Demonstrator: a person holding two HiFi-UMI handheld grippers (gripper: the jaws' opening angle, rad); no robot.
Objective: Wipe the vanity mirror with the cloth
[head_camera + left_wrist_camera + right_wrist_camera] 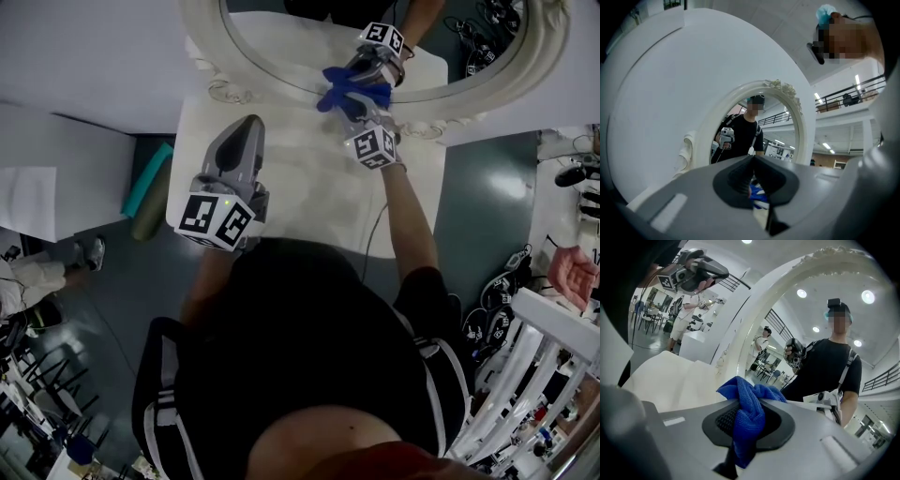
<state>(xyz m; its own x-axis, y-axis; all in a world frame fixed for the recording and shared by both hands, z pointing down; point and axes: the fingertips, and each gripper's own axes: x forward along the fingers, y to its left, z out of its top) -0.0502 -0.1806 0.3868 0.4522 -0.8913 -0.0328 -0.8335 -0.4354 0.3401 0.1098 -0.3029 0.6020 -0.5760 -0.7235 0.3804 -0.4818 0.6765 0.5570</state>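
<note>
The oval vanity mirror (309, 37) in its white ornate frame (230, 89) stands at the back of a white vanity top (300, 187). My right gripper (356, 96) is shut on a bunched blue cloth (339, 84), which sits at the mirror's lower rim, right of centre. In the right gripper view the cloth (740, 391) bulges out above the closed jaws of the right gripper (750, 414), with the mirror glass (811, 333) just ahead. My left gripper (250, 122) hovers over the vanity top to the left, shut and holding nothing (753, 159), pointed at the mirror (754, 136).
A teal roll (148, 178) lies on the floor left of the vanity, beside a white surface (37, 187). A bystander's shoe (94, 251) shows at the left. White railings (534, 375) and cables (502, 309) crowd the right side.
</note>
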